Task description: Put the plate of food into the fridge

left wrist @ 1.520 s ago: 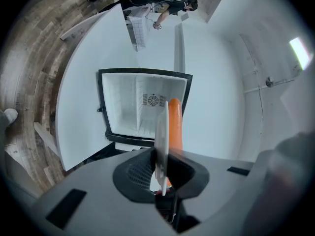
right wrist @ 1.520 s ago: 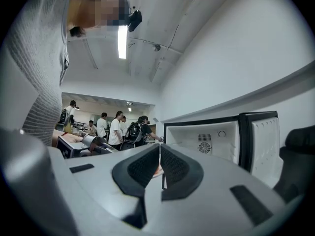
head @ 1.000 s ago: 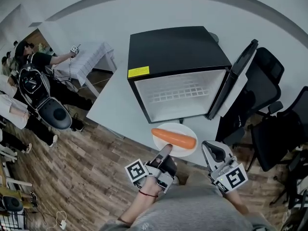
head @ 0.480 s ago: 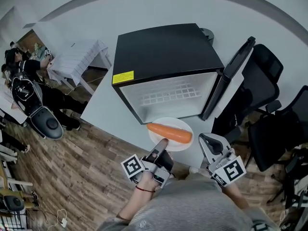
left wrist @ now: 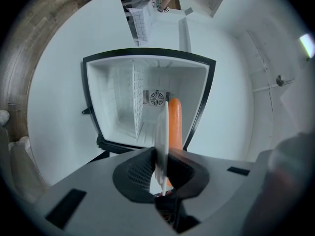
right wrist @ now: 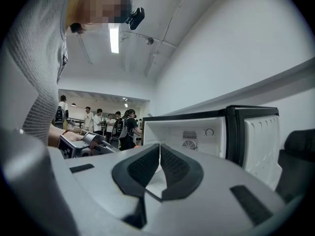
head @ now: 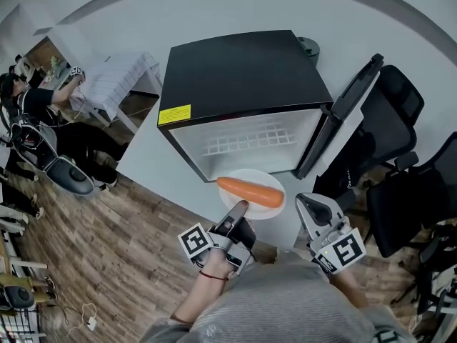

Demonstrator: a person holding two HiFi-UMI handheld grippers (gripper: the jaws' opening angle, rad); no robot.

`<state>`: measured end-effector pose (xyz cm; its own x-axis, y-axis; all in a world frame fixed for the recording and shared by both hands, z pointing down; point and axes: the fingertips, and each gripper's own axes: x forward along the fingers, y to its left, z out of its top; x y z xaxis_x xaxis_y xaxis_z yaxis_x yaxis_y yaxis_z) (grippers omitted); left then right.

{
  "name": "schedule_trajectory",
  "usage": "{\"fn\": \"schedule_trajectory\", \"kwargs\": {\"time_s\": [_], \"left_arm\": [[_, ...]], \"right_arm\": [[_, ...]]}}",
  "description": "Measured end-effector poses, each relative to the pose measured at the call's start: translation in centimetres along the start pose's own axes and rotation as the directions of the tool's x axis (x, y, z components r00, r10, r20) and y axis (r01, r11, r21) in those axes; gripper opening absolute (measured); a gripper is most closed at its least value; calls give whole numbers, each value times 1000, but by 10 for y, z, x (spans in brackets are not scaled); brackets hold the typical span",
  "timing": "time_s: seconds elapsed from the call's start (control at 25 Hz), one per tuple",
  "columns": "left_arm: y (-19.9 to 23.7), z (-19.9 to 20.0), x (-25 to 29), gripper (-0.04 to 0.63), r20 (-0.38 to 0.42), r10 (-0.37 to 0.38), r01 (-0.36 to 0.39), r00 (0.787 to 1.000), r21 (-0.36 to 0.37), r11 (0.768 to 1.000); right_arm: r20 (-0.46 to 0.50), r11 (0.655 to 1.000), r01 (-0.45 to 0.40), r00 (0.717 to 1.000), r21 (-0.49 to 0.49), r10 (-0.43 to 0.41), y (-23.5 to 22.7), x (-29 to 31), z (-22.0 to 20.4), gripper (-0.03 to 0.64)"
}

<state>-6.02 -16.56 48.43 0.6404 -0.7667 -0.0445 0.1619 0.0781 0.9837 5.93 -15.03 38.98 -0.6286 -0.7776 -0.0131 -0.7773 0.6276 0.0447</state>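
Left gripper (head: 239, 209) clamps the plate (head: 250, 175) bearing a carrot (head: 250, 191); open fridge (head: 243, 70) at twelve o'clock, its yellow label (head: 174, 114) unreadable; right gripper (head: 308, 204) closed, empty.

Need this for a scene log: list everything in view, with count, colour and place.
fridge: 1, black, white inside, on the table
door: 1, black, swung open at fridge's right
shelf: 1, white wire, inside fridge
label: 1, yellow, fridge's top front edge
table: 1, white, under fridge
plate: 1, white, before the fridge opening
carrot: 1, orange, lying on plate
chairs: 2, black, right of table
people: several, far left
floor: wood brown, lower left
left gripper: 1, grey, shut on plate's rim
right gripper: 1, grey, shut, empty, right of plate
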Motion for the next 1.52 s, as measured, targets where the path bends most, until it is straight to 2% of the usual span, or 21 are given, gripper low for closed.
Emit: {"fn": "schedule_trajectory", "kwargs": {"time_s": [0.48, 0.84, 1.12, 1.52], "left_arm": [[24, 29, 40, 44, 42, 27, -28, 999, 26, 999], [61, 51, 61, 43, 52, 28, -27, 998, -24, 999], [76, 56, 71, 44, 48, 26, -25, 999, -26, 999], [75, 96, 103, 44, 142, 22, -23, 990, 3, 1000]], "right_arm": [[-20, 999, -45, 999, 5, 45, -20, 16, -7, 14], [-45, 999, -48, 998, 8, 48, -31, 20, -14, 14], [-54, 999, -50, 997, 6, 51, -35, 22, -17, 14], [-65, 998, -62, 996, 16, 63, -37, 23, -22, 14]]}}
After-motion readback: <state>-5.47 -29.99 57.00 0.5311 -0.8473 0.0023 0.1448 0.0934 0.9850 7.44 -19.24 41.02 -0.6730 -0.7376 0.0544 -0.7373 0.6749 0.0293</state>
